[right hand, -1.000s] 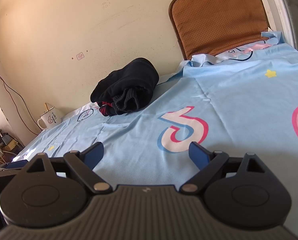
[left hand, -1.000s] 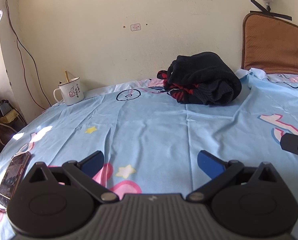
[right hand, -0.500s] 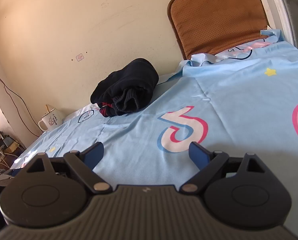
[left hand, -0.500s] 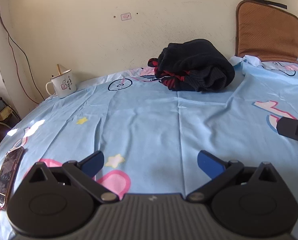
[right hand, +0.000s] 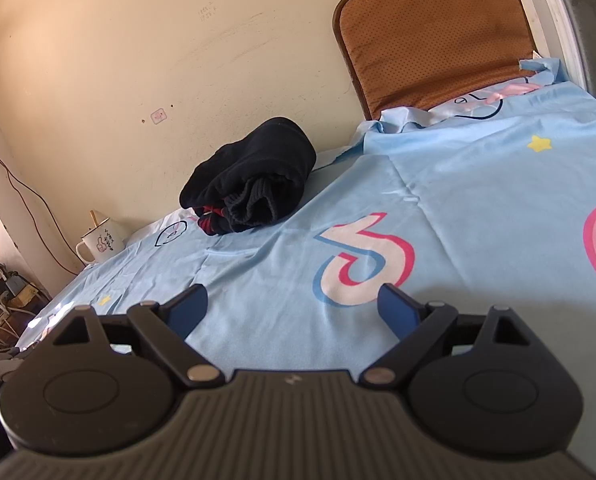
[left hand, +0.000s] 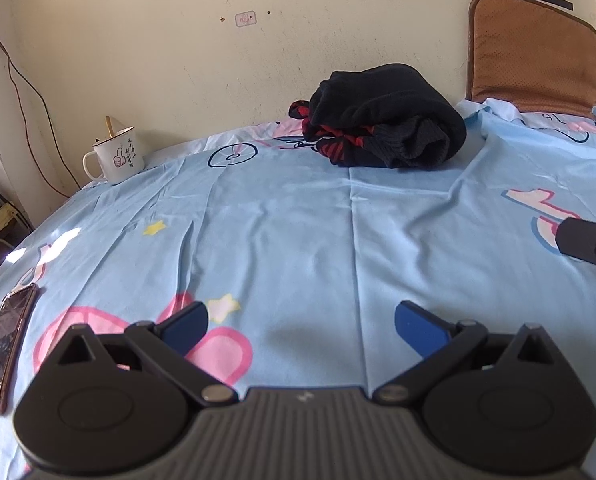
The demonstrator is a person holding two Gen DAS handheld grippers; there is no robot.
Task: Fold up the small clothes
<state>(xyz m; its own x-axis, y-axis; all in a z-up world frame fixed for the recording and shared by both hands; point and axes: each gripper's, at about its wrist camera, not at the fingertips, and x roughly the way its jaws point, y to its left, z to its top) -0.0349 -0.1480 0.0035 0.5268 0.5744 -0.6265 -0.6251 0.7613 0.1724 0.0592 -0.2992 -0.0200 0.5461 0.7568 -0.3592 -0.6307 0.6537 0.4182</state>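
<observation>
- Under both of my grippers spreads the blue bedsheet, printed with pink shapes and yellow stars, creased down its middle and reaching the wall
- Against that wall, past the right end of the clothes bundle, a brown cushion stands upright with black tape crossed above it
- On the sheet close to the wall lies the clothes bundle, a rolled heap of black knit with red-and-black stripes showing at its left end; it sits well apart from both of my grippers and nothing touches it
- My left gripper hovers low over the sheet, pointing toward the bundle, its blue fingertips spread wide with nothing between them
- My right gripper hangs to the right of the bundle's line, over a pink-and-white swirl print, fingertips likewise spread apart and holding nothing; one black edge of it pokes into the left camera's view at the far right
- Left of the bundle, near the wall, a white mug stands upright with a stick in it
- Far left of the bundle, at the sheet's near edge, a phone lies flat
</observation>
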